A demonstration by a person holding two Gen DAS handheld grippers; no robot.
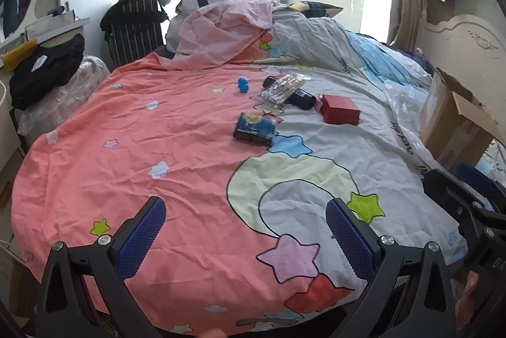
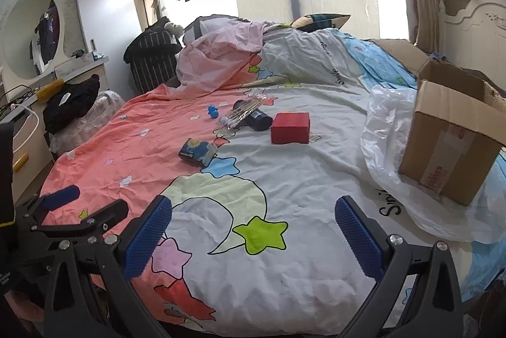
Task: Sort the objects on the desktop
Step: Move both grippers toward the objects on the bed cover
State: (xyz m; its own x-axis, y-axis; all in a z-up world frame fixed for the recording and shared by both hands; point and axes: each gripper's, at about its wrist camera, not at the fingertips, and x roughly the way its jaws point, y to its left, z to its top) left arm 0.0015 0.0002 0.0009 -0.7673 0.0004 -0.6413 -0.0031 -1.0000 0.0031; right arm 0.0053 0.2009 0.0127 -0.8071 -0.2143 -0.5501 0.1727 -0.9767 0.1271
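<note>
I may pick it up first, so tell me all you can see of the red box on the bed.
The red box is a small closed cuboid, card-like with a matte look. It sits flat on the white part of the bedcover, right of the dark cylinder, which lies very close; contact is unclear. Nothing rests on it, and neither gripper is near.

Dark cylinder (image 1: 302,99) half under the pen packet (image 1: 281,88); box print (image 1: 254,124) unreadably small

Duvet cover (image 2: 316,179) — black script "Smile" on its far, bunched part; partly hidden lettering "Smi…" near the plastic sheet (image 2: 395,129). Left wrist view: "every day" along its right side. Cardboard box (image 2: 449,141) — red print, unreadable.
</note>
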